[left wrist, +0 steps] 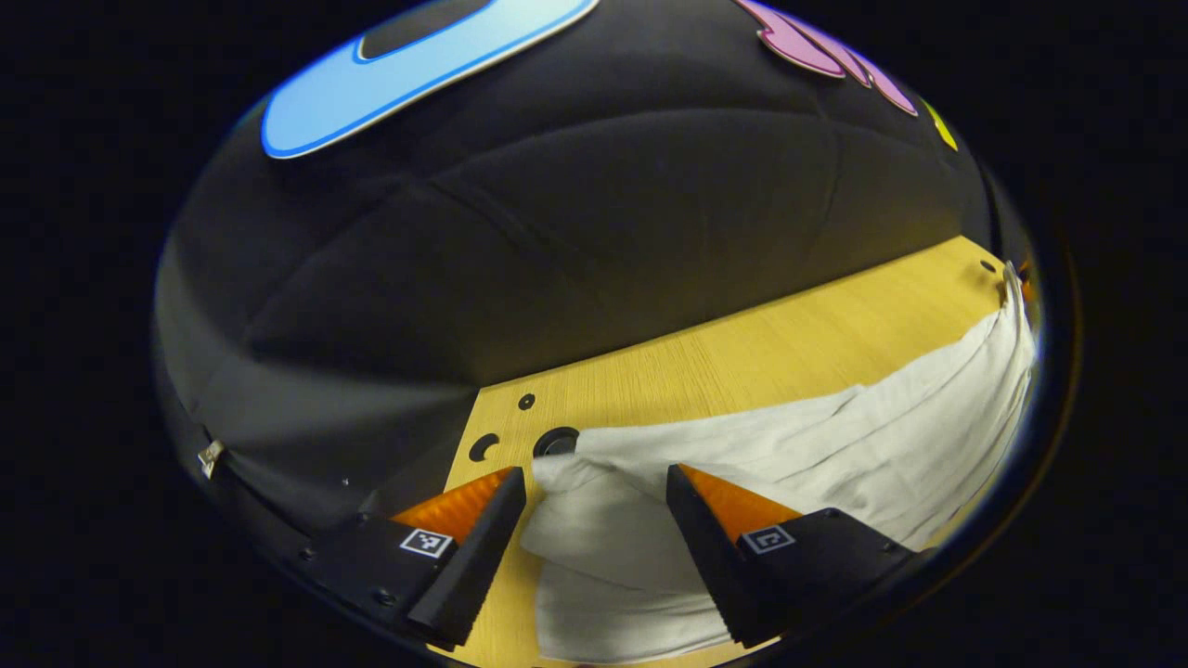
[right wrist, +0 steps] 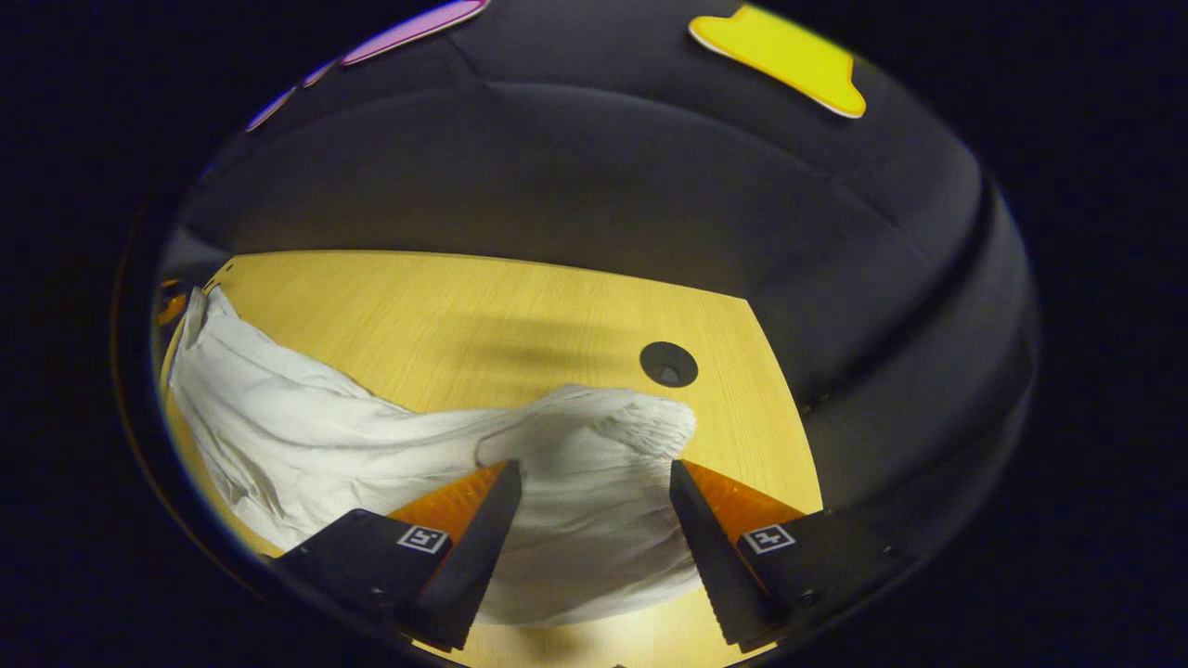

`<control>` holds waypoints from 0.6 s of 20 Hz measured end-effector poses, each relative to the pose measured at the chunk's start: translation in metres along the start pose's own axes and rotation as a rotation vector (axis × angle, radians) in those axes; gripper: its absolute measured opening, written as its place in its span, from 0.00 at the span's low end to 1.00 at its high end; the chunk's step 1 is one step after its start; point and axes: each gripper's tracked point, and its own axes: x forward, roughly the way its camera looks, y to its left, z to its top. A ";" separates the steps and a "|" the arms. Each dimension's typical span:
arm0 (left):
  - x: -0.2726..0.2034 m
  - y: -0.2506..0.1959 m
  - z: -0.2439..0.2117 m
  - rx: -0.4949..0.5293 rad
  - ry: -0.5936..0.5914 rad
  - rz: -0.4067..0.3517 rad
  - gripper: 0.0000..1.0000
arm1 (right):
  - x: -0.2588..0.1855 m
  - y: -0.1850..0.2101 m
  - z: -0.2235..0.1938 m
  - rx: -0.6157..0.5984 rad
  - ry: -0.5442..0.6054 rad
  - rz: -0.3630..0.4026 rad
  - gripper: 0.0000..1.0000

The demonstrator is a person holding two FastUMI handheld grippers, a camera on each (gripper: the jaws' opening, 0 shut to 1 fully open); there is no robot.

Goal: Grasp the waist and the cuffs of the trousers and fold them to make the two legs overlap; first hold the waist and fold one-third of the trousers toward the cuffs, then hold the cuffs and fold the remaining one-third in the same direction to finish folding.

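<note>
The white trousers (left wrist: 798, 445) lie stretched across the wooden table (left wrist: 742, 353), rumpled in long creases. In the left gripper view one end lies between the wide-spread fingers of the left gripper (left wrist: 594, 547), neither finger pressing it. In the right gripper view the gathered end (right wrist: 640, 422) lies between the wide-spread fingers of the right gripper (right wrist: 594, 547). The far end runs off blurred at each view's edge. Round holes (right wrist: 668, 364) pierce the tabletop; black cloth (right wrist: 594, 186) walls the booth.

Trousers (left wrist: 817, 445) on table (left wrist: 742, 362), between tool fingers (left wrist: 483, 547).
</note>
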 end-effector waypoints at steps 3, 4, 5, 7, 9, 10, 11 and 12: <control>-0.038 -0.010 0.034 -0.086 -0.123 -0.020 0.97 | -0.025 -0.003 -0.001 0.058 -0.054 -0.054 0.98; -0.053 -0.010 0.043 -0.112 -0.160 -0.021 0.97 | -0.032 -0.009 0.000 0.102 -0.080 -0.078 0.98; -0.068 -0.012 0.049 -0.136 -0.186 -0.023 0.96 | -0.040 -0.014 -0.002 0.146 -0.098 -0.096 0.98; -0.096 -0.017 0.055 -0.185 -0.218 -0.040 0.96 | -0.044 -0.035 -0.012 0.225 -0.111 -0.140 0.98; -0.120 -0.018 0.054 -0.219 -0.231 -0.045 0.96 | -0.041 -0.051 -0.027 0.310 -0.098 -0.182 0.98; -0.129 -0.018 0.051 -0.228 -0.227 -0.044 0.96 | -0.039 -0.056 -0.033 0.357 -0.093 -0.186 0.98; -0.137 -0.021 0.045 -0.227 -0.218 -0.040 0.97 | -0.035 -0.063 -0.038 0.392 -0.095 -0.204 0.98; -0.143 -0.022 0.040 -0.223 -0.208 -0.028 0.97 | -0.030 -0.069 -0.042 0.409 -0.094 -0.230 0.99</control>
